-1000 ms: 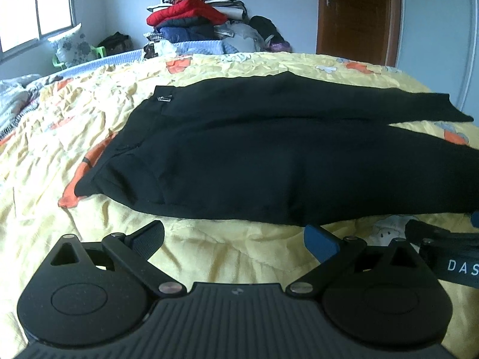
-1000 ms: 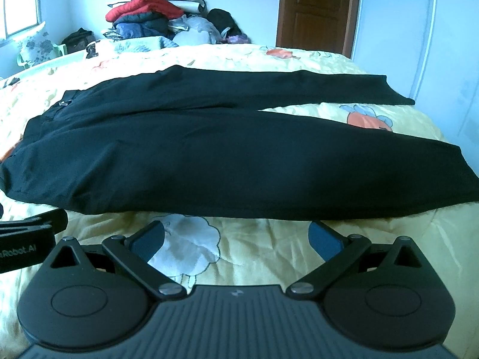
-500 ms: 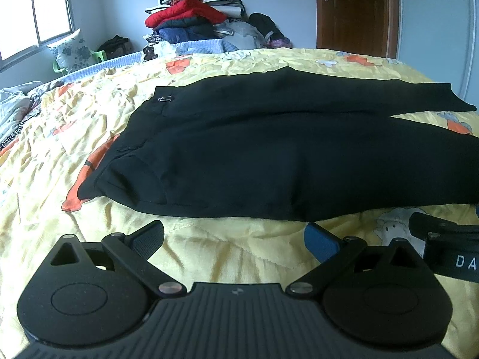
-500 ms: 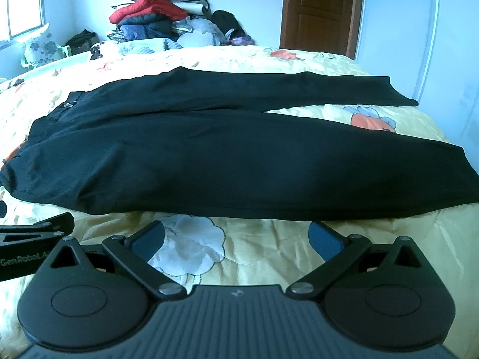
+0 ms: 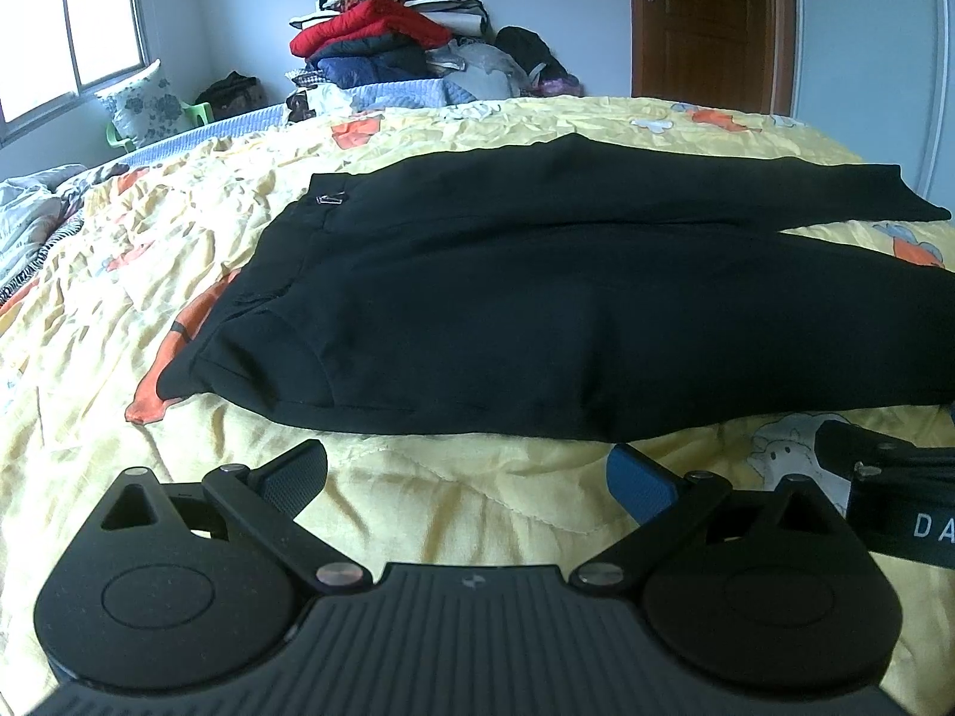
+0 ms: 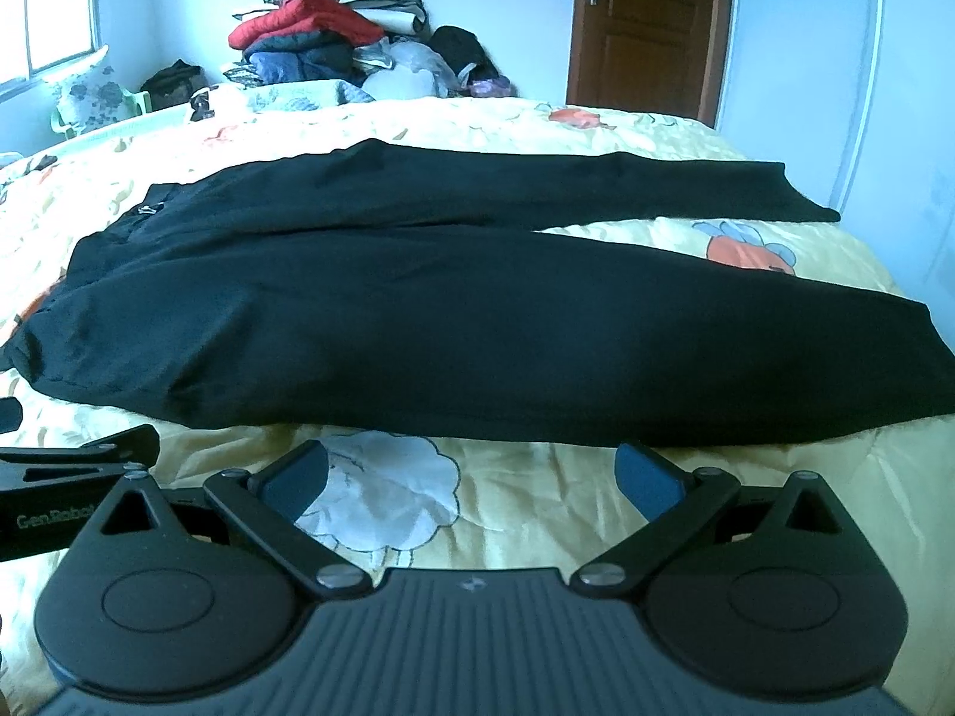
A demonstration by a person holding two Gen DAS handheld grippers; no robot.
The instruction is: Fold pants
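Pants: black pants (image 5: 537, 310) lie flat and unfolded on our yellow printed bedspread (image 5: 418, 513), waistband toward the left, the two legs running off to the right with a narrow wedge of bedspread between them.
Cut off: in the left wrist view the near leg runs out of the picture at the right edge, so we cannot see its hem there; in the right wrist view the pants (image 6: 447, 322) show nearly whole, only the waistband corner meeting the left edge.
Hard to make out: a small metal clip or hook (image 5: 329, 198) glints near the waistband; we cannot tell what it is.
Left gripper: left gripper (image 5: 468, 474) hovers just short of the near edge of the pants, fingers spread wide, nothing between them.
Right gripper: right gripper (image 6: 471, 471) sits likewise before the near leg, fingers wide apart and empty, above a white sheep print (image 6: 382, 495).
Neighbour: each view catches only a black sliver of the other gripper at its side, lettering clipped by the edge.
Background: a clothes pile (image 5: 382, 30) rises beyond the bed, a wooden door (image 5: 710, 18) to its right, a window (image 5: 65, 30) partly out of view on the left.
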